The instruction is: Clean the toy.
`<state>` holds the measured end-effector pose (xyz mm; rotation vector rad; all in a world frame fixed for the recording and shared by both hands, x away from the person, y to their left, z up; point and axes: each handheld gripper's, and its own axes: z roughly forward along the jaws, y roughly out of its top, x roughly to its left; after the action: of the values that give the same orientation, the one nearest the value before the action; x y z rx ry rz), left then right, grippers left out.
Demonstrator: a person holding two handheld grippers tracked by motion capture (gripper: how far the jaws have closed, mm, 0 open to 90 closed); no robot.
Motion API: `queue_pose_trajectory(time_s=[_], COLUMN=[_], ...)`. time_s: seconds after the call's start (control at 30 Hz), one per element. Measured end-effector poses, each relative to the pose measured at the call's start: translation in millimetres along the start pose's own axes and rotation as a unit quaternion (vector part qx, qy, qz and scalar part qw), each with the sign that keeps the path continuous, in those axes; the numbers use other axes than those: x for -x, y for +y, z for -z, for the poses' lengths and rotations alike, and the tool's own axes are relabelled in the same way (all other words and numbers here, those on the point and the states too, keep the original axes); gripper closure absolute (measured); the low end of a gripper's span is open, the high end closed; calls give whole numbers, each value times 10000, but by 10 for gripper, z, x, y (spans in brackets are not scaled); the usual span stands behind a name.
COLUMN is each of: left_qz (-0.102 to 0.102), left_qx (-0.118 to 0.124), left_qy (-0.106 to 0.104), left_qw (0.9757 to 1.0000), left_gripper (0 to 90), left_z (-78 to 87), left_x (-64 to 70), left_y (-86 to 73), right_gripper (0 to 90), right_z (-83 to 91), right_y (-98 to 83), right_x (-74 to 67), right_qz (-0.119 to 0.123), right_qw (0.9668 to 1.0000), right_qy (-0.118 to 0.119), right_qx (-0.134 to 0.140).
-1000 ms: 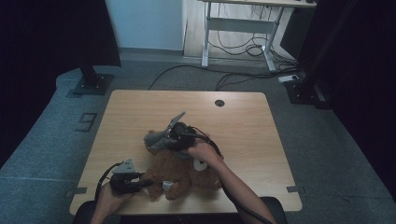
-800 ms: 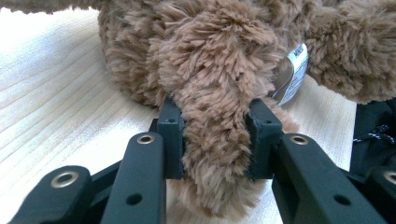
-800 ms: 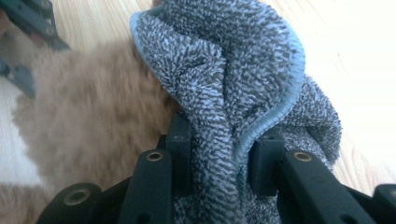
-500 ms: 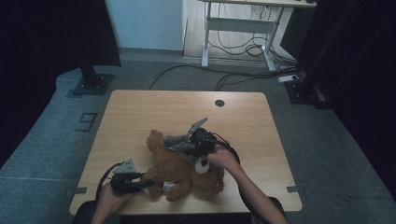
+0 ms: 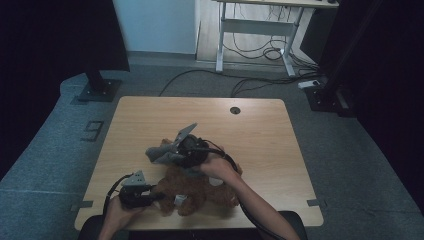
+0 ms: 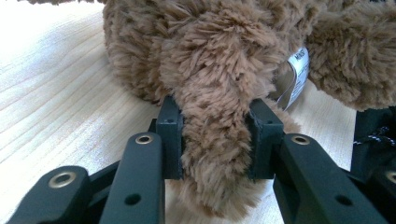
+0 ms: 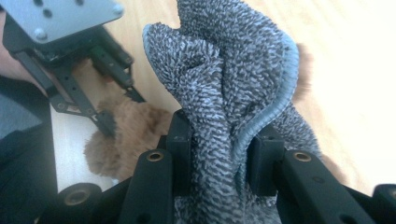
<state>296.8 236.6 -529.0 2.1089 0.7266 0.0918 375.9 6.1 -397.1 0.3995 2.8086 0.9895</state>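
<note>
**Two grippers, a plush toy and a grey cloth**

Between the pads of the left gripper [image 6: 212, 140] lies one limb of a brown plush toy [image 6: 224, 60]; both pads press into the fur, pinching the limb from either side. Beyond the fingertips the toy's body spreads across the wooden table [image 6: 60, 93], with a white sewn-in label [image 6: 299, 70] just to one side of the pinched limb. In the high view the left gripper [image 5: 150, 196] sits at the near table edge, its jaws pointing toward the toy [image 5: 200, 192].

Between the pads of the right gripper [image 7: 224, 154] a grey terry cloth [image 7: 224, 70] is bunched and clamped, its folds rising past the fingertips and its bound edge curving along one pad. Beneath and beyond the cloth, brown fur shows. In the high view the right gripper [image 5: 170, 152] holds the cloth [image 5: 157, 155] above the toy's far side.
</note>
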Motion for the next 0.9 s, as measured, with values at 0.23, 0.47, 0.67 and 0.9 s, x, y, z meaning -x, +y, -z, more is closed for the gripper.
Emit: queue_pose_trajectory(time_s=[0.23,0.47,0.67,0.9], left_qz=[-9,-11,-20,-115], left_qx=[-9,-8,5,45], left_qy=[13,29,28,59], left_qw=[10000,10000,10000,9999], left_gripper=[638,644,645,644], left_z=[-1,0,-3,-23], left_x=[1,-2,1,32], left_y=[0,-2,0,16], right_gripper=[665,664,662,664], right_z=[-204,-39,96,46], right_y=[-114,-379,-702,-783], right_x=[-78,-90,-59,18], right_qz=[34,20,-159,-171], right_qw=[9999,9998,9992,9983], right_qy=[75,-92,-279,-486], right_qx=[-132,-155,-253,-269])
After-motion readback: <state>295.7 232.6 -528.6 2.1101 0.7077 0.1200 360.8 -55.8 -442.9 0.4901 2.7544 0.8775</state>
